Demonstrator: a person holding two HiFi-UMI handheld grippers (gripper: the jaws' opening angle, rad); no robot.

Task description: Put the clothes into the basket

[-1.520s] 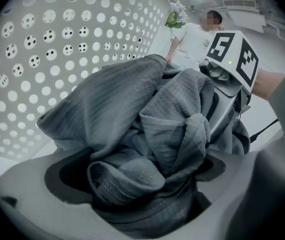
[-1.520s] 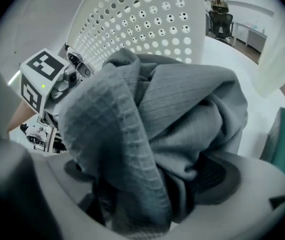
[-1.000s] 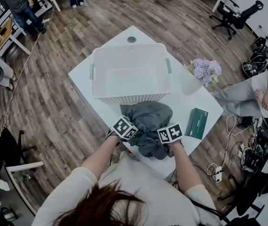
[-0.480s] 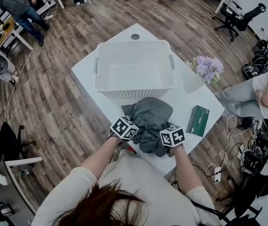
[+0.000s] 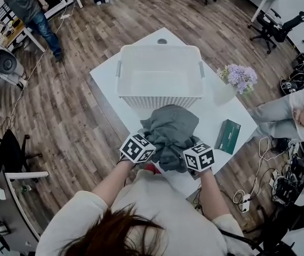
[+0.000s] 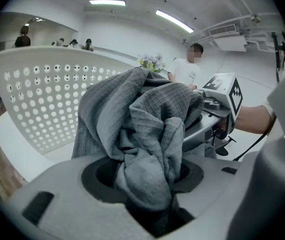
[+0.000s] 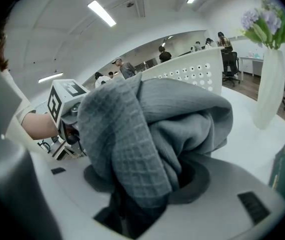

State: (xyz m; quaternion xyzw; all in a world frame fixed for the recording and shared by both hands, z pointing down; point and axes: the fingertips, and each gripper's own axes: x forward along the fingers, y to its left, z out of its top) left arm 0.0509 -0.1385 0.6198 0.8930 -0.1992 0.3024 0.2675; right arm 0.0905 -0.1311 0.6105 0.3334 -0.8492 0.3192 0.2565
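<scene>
Presently: left gripper and right gripper, jaws of both lately closing, each clenched on a fold of the grey garment (waffle-textured); garment bunched between the two over the white table, just beside the near wall of the white perforated basket

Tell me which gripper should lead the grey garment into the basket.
Left, slightly: left gripper and right gripper have both just closed on the grey garment, but the left sits nearer the basket's front wall. Likely both lift together.
</scene>
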